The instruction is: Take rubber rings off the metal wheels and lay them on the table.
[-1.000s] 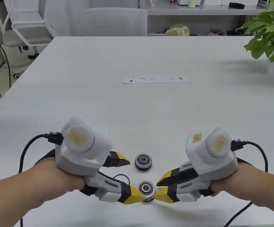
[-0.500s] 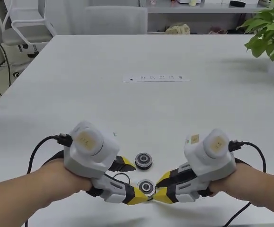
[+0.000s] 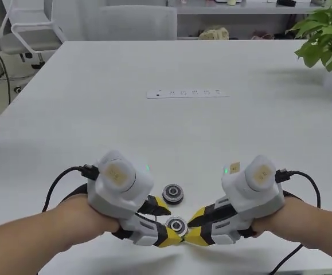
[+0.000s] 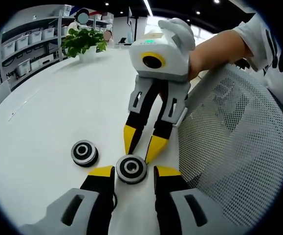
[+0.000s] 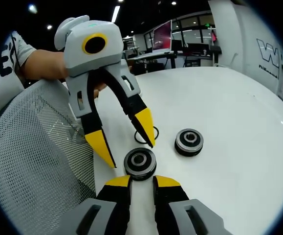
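Two metal wheels with black rubber rims lie near the table's front edge. The nearer wheel (image 3: pixel 177 225) (image 4: pixel 130 169) (image 5: pixel 140 163) sits between both grippers' yellow tips. My left gripper (image 3: pixel 167 224) (image 4: pixel 134 171) comes from the left, open, its jaws spread to either side of that wheel. From the right, my right gripper (image 3: pixel 190 229) (image 5: pixel 142 180) points at the same wheel, open only by a narrow gap with nothing in it. The second wheel (image 3: pixel 173 193) (image 4: pixel 84 152) (image 5: pixel 188 141) lies just beyond. A loose thin black ring (image 5: pixel 146 134) rests flat on the table by the left gripper's jaw.
A white power strip (image 3: pixel 187 93) lies mid-table. A green plant (image 3: pixel 326 34) stands at the far right, and a grey chair (image 3: pixel 140 23) stands behind the table (image 3: pixel 97 114). A mesh chair back (image 4: pixel 239 147) is close behind the table's front edge.
My left gripper has moved right and closed in on the nearer wheel. The right gripper and both wheels have stayed put.
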Demonstrator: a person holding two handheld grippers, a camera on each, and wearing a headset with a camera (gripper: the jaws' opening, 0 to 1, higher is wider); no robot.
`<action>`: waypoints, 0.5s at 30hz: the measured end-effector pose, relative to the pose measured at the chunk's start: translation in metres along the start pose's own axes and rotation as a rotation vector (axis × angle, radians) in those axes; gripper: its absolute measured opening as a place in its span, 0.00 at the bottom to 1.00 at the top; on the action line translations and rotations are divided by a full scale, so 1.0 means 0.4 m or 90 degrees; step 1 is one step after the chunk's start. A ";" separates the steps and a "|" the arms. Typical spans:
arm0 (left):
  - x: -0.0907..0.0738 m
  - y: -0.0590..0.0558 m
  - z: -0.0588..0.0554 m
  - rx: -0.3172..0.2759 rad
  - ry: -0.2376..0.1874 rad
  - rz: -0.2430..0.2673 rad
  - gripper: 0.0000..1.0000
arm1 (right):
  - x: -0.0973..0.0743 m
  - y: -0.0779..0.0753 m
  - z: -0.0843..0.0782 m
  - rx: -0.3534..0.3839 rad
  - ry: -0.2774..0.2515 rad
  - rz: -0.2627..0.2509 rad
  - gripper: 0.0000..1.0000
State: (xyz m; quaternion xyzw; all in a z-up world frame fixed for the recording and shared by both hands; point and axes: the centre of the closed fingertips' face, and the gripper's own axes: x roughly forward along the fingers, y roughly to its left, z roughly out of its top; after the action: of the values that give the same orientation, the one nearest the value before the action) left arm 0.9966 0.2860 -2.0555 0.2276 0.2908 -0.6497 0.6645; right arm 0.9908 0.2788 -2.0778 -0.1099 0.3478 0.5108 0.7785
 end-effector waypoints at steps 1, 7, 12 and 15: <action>0.001 0.000 -0.001 0.000 0.001 -0.001 0.27 | 0.000 -0.001 0.000 0.000 0.000 0.000 0.15; 0.004 0.002 0.001 -0.011 -0.010 -0.001 0.22 | 0.000 -0.002 0.001 0.000 -0.002 0.000 0.14; 0.008 0.001 0.001 -0.009 -0.016 0.005 0.15 | 0.000 -0.002 0.001 0.001 -0.004 0.001 0.14; 0.011 -0.003 0.001 -0.005 -0.014 0.003 0.13 | 0.000 -0.002 0.000 0.002 -0.004 0.001 0.14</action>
State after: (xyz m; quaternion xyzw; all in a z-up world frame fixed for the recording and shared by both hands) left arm 0.9956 0.2823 -2.0581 0.2182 0.2858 -0.6496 0.6699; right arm 0.9916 0.2786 -2.0780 -0.1070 0.3458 0.5113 0.7795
